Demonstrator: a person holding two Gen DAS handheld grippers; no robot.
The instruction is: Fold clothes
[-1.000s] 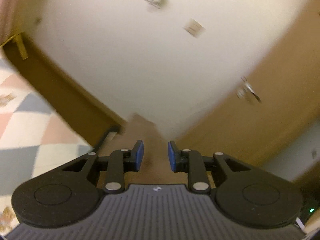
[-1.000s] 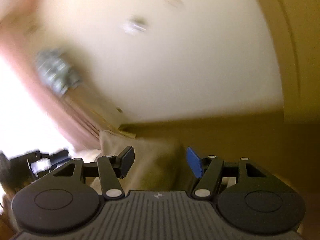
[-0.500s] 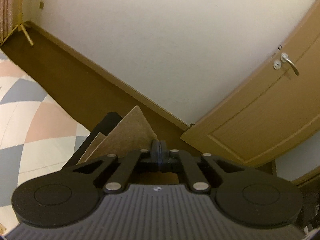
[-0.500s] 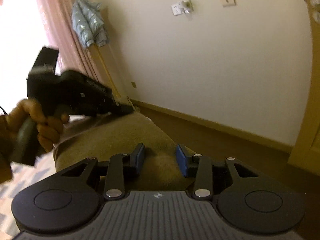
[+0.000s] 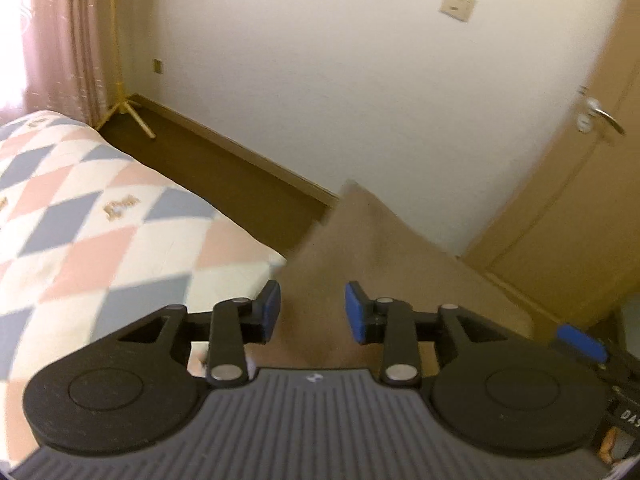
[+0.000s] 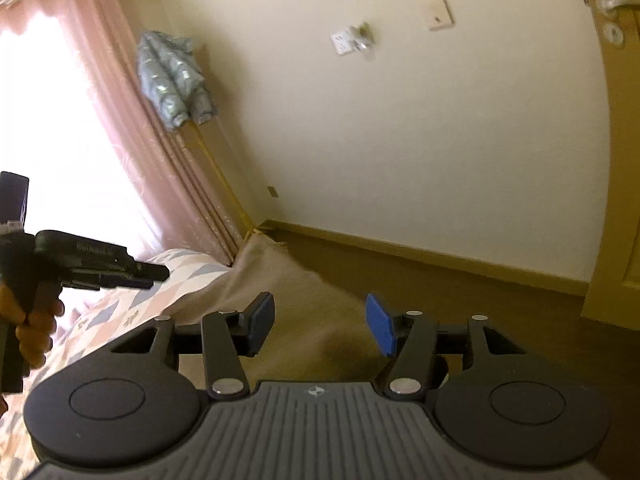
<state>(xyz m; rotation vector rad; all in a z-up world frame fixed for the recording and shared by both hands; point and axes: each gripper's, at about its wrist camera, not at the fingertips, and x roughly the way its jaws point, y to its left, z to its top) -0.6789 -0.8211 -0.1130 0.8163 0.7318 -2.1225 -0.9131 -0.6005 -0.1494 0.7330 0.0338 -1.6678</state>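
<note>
A tan-brown garment [image 5: 380, 248] lies over the near corner of the bed, one pointed corner sticking up. It also shows in the right wrist view [image 6: 304, 312], draped over the bed edge. My left gripper [image 5: 312, 312] is open just above the cloth, holding nothing. It also shows from the side in the right wrist view [image 6: 120, 272], held in a hand. My right gripper [image 6: 320, 324] is open over the same cloth, empty. Its blue pad [image 5: 580, 344] shows at the right edge of the left wrist view.
The bed has a quilt of pink, grey and white diamonds [image 5: 100, 224]. Beyond it are a dark brown floor [image 6: 480, 292], a white wall, pink curtains [image 6: 132, 140], a stand with a pale blue jacket [image 6: 172, 76] and a wooden door [image 5: 580, 200].
My left gripper was shut on the cloth corner half a second ago and is now open; the cloth has dropped onto the bed. My right gripper has opened wider. Both views have tilted down.
</note>
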